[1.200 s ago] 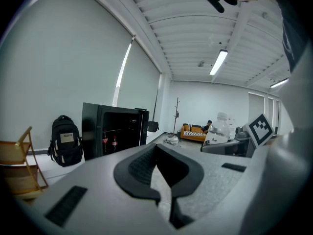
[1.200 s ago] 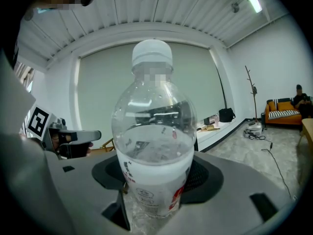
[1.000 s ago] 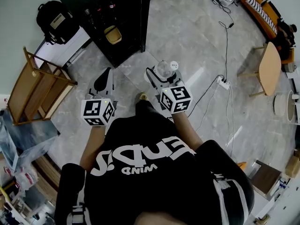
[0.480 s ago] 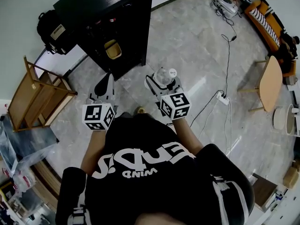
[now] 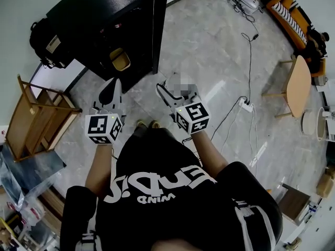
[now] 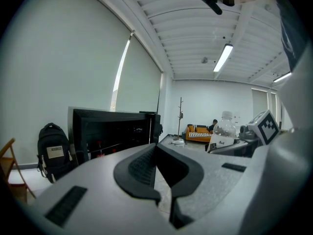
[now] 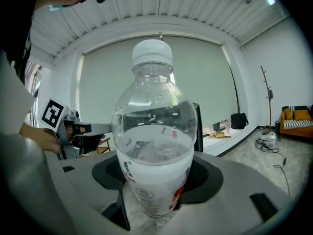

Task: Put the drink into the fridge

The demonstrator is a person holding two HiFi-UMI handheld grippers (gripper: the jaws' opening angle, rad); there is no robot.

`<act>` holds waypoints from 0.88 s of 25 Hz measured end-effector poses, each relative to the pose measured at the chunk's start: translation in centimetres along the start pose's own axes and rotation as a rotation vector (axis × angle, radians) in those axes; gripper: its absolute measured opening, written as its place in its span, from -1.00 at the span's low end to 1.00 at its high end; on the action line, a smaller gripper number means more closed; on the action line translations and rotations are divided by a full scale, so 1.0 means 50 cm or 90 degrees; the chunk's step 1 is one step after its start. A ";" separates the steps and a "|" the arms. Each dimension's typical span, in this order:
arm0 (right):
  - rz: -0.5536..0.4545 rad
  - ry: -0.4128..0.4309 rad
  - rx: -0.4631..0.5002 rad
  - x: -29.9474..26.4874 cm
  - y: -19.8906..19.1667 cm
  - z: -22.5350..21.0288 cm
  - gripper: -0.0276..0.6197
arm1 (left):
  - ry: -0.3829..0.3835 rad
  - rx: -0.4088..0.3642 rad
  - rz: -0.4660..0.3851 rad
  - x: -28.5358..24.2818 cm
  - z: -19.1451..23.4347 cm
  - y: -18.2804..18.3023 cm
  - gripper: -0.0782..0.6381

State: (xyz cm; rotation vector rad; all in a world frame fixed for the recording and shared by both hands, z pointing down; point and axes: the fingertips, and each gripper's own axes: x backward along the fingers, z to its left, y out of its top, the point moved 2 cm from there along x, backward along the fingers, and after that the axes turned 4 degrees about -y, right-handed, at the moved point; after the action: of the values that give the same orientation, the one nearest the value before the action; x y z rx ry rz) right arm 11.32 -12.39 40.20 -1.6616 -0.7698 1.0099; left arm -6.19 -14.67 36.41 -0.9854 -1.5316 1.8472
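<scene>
A clear plastic bottle (image 7: 154, 146) with a white cap and a white label stands upright between the jaws of my right gripper (image 7: 156, 180), which is shut on it. In the head view that gripper (image 5: 179, 83) is held over the grey floor, and a mosaic patch covers the bottle there. The black fridge (image 5: 120, 30) stands just ahead to the left with its door (image 5: 158, 20) open. My left gripper (image 5: 115, 83) points at the fridge's foot, its jaws shut on nothing. The left gripper view shows the fridge (image 6: 112, 131) ahead and the bottle (image 6: 225, 131) to the right.
A black backpack (image 5: 44, 38) leans beside the fridge. A wooden rack (image 5: 36, 114) stands at the left. A power strip with a long cable (image 5: 245, 103) lies on the floor at the right, near a round wooden table (image 5: 299, 80) and an orange sofa (image 5: 293, 14).
Both grippers and the person have moved forward, closer to the open fridge. The bottle stays held in the right gripper.
</scene>
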 end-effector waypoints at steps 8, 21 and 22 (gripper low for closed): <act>-0.002 0.004 0.001 -0.075 -0.059 -0.029 0.03 | -0.010 0.000 0.000 -0.070 0.045 -0.074 -0.76; 0.027 0.026 0.008 -0.210 -0.211 -0.044 0.03 | 0.007 0.013 -0.004 -0.121 0.116 -0.210 -0.76; 0.033 0.028 0.008 -0.221 -0.221 -0.042 0.03 | 0.008 0.013 -0.002 -0.120 0.120 -0.214 -0.76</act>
State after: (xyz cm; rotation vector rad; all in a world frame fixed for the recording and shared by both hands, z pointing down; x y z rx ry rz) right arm 8.03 -19.49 53.87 -1.6952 -0.6941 1.0087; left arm -8.02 -20.65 48.55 -0.9827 -1.5039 1.8476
